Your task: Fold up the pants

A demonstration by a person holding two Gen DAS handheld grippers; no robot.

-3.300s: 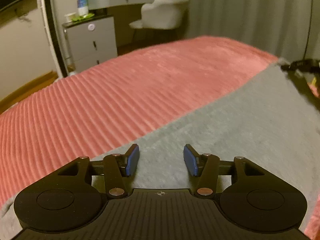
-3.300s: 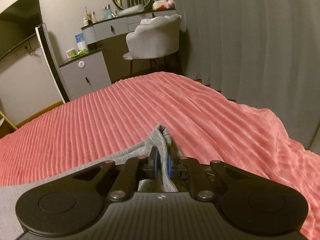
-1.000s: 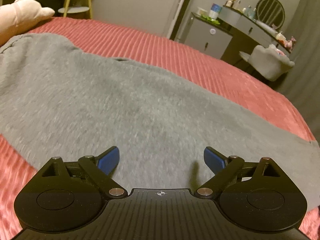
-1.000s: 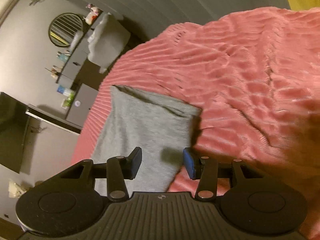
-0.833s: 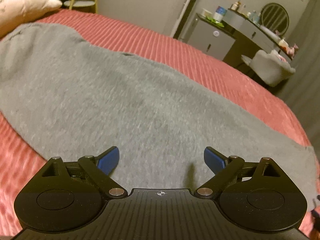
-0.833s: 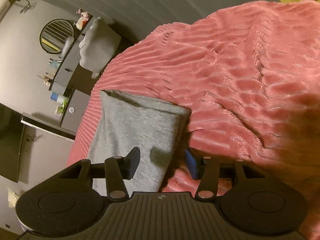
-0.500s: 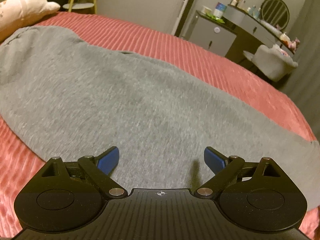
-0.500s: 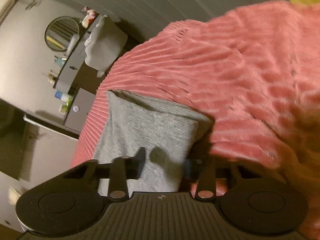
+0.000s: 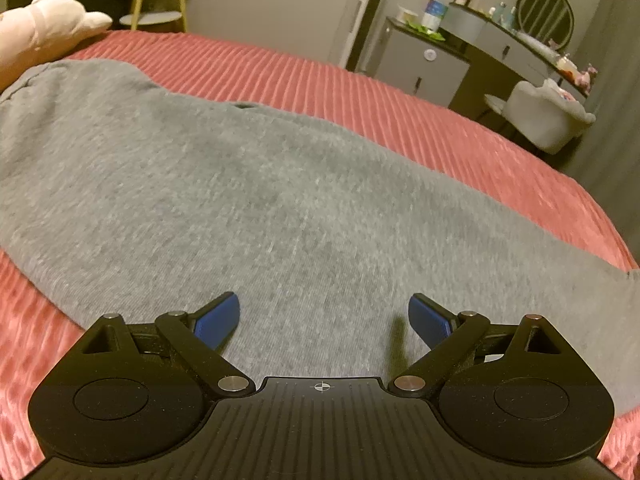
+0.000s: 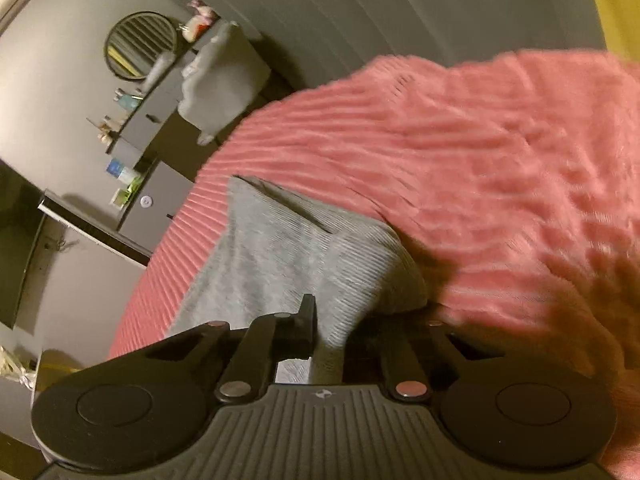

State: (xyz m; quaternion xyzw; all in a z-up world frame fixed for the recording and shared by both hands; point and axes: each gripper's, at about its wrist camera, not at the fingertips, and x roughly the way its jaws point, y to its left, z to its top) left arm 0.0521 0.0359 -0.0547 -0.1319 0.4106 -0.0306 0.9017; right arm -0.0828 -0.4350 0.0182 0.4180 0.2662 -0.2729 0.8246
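L gripper (image 9: 323,318): jaws wide apart, nothing between, over mid-leg | R gripper (image 10: 330,334): clamped tight on cuff end of grey pants (image 9: 248,208) | pants lay flat across pink bedspread (image 9: 400,120) | dresser (image 9: 424,60) beyond

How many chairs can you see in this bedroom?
1: a pale upholstered chair beside the dark vanity desk, beyond the far edge of the pink bed. Others may be out of frame.
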